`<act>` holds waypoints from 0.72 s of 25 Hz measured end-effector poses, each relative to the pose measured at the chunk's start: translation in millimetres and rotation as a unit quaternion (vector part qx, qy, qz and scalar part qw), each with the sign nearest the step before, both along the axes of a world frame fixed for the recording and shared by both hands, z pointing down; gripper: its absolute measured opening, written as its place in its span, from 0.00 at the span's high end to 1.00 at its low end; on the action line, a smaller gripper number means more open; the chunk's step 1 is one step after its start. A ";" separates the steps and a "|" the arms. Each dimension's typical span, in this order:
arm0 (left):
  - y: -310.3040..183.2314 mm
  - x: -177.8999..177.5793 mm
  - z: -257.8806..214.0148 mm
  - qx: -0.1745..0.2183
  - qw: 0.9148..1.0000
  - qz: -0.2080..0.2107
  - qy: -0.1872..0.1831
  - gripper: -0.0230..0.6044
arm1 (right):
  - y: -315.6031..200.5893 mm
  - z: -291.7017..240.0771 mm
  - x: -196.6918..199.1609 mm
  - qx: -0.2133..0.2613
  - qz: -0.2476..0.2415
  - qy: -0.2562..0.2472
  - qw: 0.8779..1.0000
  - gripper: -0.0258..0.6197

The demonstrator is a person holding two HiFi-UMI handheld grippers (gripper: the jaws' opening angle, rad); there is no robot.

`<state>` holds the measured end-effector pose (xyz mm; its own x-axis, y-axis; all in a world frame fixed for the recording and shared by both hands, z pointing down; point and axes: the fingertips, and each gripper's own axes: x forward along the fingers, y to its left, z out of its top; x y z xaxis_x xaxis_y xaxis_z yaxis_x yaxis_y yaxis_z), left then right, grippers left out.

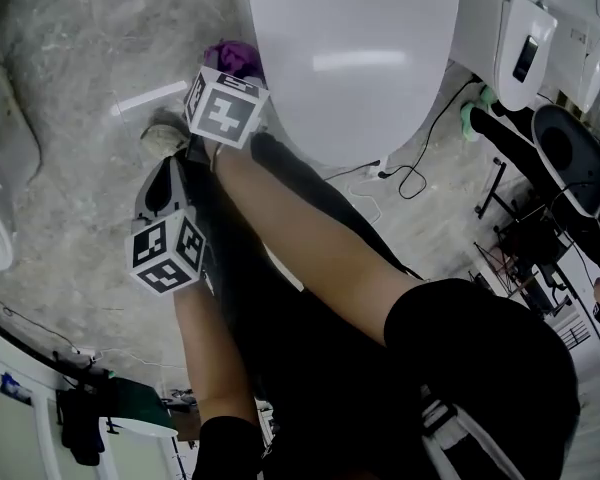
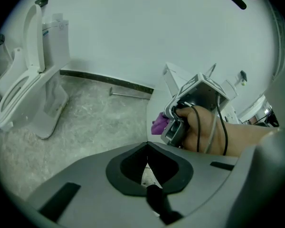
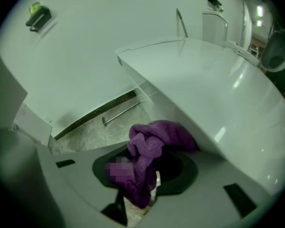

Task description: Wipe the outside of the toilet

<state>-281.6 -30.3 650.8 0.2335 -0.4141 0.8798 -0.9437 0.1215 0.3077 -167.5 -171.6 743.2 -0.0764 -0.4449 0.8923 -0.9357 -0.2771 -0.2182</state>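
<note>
The right tongs (image 3: 138, 194) are clenched on a purple cloth (image 3: 154, 144), which bunches against the toilet (image 3: 213, 94) just under the rim of its closed lid, on the bowl's left side. The left tongs (image 2: 147, 167) are pressed together on nothing and hang nearer, apart from the toilet. By my reading the wiping is under way at this left flank. No wet trace shows what is finished, so the lid top, the right side and the base seemingly remain.

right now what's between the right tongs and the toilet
A purple cloth, held in the right tongs, sits against the toilet; right gripper view shows it.
</note>
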 end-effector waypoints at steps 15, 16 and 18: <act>-87.8 -61.0 26.2 -0.010 0.993 0.109 0.038 0.97 | -69.7 18.1 -9.0 -0.003 0.094 0.055 0.994 0.79; -92.5 -66.8 29.4 -0.011 0.992 0.118 0.041 0.97 | -74.5 19.3 -10.3 -0.003 0.095 0.061 0.994 0.79; -99.5 -76.5 35.4 -0.016 0.989 0.138 0.044 0.97 | -82.9 20.4 -11.8 -0.006 0.102 0.067 0.992 0.79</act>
<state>-358.1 -129.8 686.3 0.4108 -0.2952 0.8626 -0.9117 -0.1267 0.3908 -179.3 -254.5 763.6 0.1345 -0.4289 0.8933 -0.8800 -0.4662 -0.0913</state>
